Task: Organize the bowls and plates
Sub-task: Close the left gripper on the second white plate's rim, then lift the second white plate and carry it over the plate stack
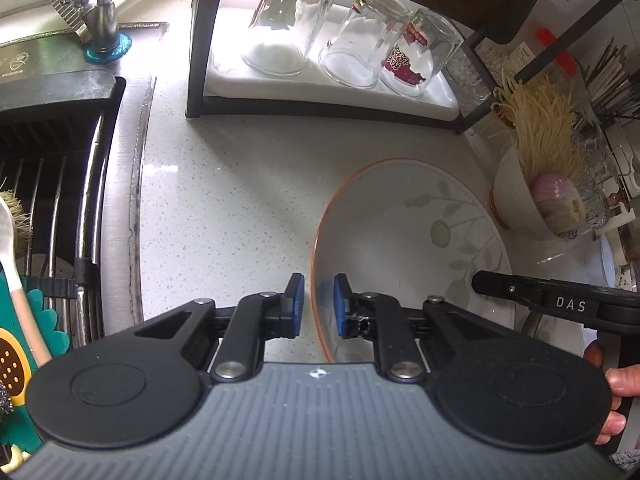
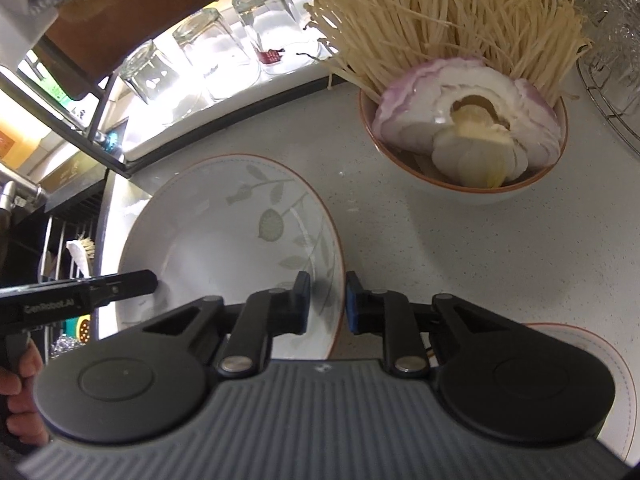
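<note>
A white leaf-patterned plate with an orange rim (image 1: pixel 416 240) (image 2: pixel 240 236) lies on the speckled counter. My left gripper (image 1: pixel 319 304) straddles its left rim, one pad outside and one inside, with a narrow gap left. My right gripper (image 2: pixel 328 300) straddles its right rim the same way. Whether the pads touch the rim is unclear. A small orange-rimmed bowl (image 2: pixel 460 184) (image 1: pixel 516 204) holds enoki mushrooms and cut onion to the plate's right. Another plate's edge (image 2: pixel 592 364) shows under my right gripper.
A black rack with three upturned glasses (image 1: pixel 328 40) (image 2: pixel 208 48) stands behind the plate. The sink with a dish rack (image 1: pixel 60 184) and faucet (image 1: pixel 102 12) lies to the left. Glassware in a wire basket (image 2: pixel 612 60) sits at the far right.
</note>
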Demonstrator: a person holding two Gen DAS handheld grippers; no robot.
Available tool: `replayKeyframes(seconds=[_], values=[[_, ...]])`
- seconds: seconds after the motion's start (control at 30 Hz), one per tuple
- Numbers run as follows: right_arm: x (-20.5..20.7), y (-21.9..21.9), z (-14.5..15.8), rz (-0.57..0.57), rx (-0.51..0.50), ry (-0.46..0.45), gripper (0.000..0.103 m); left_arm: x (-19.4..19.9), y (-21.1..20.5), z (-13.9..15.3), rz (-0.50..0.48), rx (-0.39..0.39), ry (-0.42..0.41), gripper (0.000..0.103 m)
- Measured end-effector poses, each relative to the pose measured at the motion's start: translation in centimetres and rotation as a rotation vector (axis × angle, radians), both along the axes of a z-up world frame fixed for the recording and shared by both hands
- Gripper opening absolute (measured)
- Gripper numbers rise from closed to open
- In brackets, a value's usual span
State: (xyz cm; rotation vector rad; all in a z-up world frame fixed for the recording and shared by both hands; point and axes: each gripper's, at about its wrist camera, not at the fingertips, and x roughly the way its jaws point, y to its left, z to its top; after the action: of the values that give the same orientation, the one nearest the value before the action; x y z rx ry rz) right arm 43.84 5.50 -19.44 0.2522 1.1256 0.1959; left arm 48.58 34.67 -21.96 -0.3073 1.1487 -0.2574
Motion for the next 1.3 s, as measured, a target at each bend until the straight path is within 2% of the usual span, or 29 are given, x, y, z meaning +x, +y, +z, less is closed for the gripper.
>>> replayKeyframes(seconds=[0.1, 0.23, 0.37, 0.67, 0.93, 1.07, 1.3], values=[[-0.1, -0.1, -0.1, -0.007, 0.014, -0.008, 0.019, 0.0, -0.1, 0.0, -0.007, -0.001, -0.009, 0.014], [-0.3, -0.3, 0.1, -0.005, 0.017, 0.004, 0.018, -0.1, -0.4, 0.2, -0.013, 0.011, -0.008, 0.014], [-0.9, -0.8, 1.4, -0.014, 0.042, -0.021, 0.017, -0.5, 0.1, 1.2, 0.010, -0.012, -0.007, 0.014], [-3.6, -2.2, 5.7, -0.034, 0.076, -0.115, 0.016, -2.6, -0.8, 7.0, 0.011, -0.015, -0.095, 0.014], [-7.1, -5.1, 8.8, -0.083, 0.080, -0.210, 0.016, -4.9, -3.7, 10.8, -0.011, -0.033, -0.156, 0.014], [-9.1, -6.7, 9.5, -0.091, 0.043, -0.250, 0.016, -6.3, -6.1, 11.1, -0.053, -0.030, -0.157, 0.014], [-12.3, -10.4, 9.0, -0.130, 0.030, -0.242, 0.016, -8.5, -10.2, 10.2, -0.109, -0.032, -0.135, 0.014]])
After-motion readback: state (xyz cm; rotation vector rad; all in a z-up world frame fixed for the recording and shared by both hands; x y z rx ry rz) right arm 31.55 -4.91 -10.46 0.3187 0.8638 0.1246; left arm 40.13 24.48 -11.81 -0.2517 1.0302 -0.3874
